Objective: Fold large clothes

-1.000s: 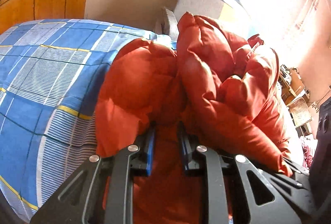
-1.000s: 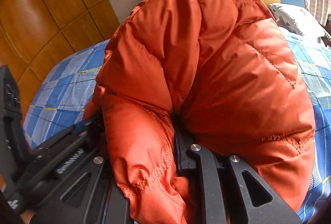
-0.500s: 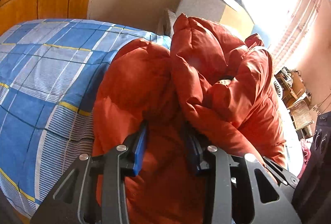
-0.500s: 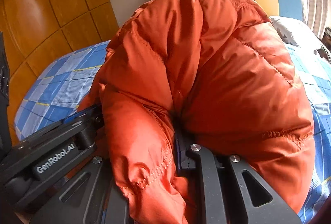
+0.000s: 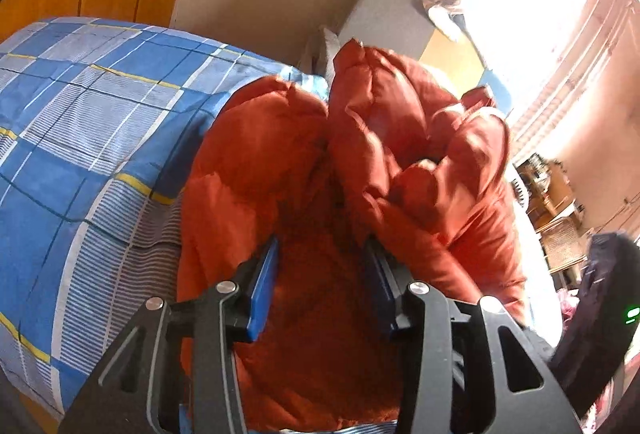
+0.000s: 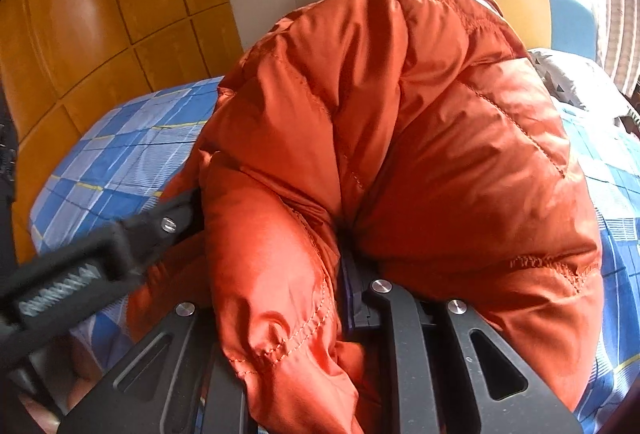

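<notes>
A puffy orange down jacket (image 5: 400, 153) lies bunched on a bed with a blue checked sheet (image 5: 80, 153). My left gripper (image 5: 322, 250) straddles a ridge of the jacket. Its blue pads (image 5: 264, 274) stand apart and the jaws are opening, with orange fabric lying loosely between them. In the right wrist view the jacket (image 6: 400, 133) bulges up over my right gripper (image 6: 320, 266), which is shut on a thick fold. One of its fingers is buried under the cloth. The left gripper (image 6: 168, 222) reaches into the jacket's left side there.
A yellow-orange padded headboard (image 6: 80, 33) runs behind the bed. A patterned pillow (image 6: 572, 81) lies at the far right of the sheet (image 6: 120, 161). A grey cushion (image 5: 384, 21) leans on the wall, near a bright curtained window (image 5: 540, 13) and shelves (image 5: 552, 189).
The left gripper's jaws have spread wider around the jacket fabric. In the right wrist view the left gripper has shifted up along the jacket's side. The right grip looks the same.
</notes>
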`<action>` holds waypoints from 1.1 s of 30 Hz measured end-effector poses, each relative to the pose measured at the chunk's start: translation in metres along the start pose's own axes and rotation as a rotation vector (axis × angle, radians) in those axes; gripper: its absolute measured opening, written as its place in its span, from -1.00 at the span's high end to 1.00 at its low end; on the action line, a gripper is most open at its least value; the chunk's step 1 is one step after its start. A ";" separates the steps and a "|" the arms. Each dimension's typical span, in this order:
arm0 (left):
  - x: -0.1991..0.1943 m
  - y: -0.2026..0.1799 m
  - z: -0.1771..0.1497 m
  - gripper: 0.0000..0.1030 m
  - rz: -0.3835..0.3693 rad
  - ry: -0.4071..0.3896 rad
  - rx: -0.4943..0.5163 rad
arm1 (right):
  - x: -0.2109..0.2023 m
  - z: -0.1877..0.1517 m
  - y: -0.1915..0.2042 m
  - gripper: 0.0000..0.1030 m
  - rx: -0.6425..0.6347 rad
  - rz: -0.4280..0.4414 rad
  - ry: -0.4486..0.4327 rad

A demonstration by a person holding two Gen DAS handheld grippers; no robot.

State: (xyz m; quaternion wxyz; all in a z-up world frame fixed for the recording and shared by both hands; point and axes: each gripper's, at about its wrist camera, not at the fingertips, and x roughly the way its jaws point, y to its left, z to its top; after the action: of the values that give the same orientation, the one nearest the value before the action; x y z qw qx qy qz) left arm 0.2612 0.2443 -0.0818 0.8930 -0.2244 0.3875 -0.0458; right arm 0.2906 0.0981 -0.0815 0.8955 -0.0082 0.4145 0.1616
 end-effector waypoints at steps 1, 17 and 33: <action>0.000 -0.001 -0.001 0.22 0.006 0.001 0.005 | -0.003 -0.001 0.000 0.68 -0.005 0.006 -0.001; -0.024 0.011 -0.004 0.20 -0.068 -0.059 -0.074 | -0.032 -0.029 0.021 -0.20 -0.142 0.118 -0.064; -0.007 -0.003 -0.002 0.51 -0.233 0.006 0.012 | -0.041 -0.050 0.029 -0.30 -0.195 0.109 -0.074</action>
State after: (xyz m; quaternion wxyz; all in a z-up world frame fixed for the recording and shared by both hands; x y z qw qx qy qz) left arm 0.2550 0.2423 -0.0767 0.8817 -0.2626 0.3612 -0.1524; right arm 0.2203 0.1063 -0.0808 0.8950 -0.0669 0.3634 0.2497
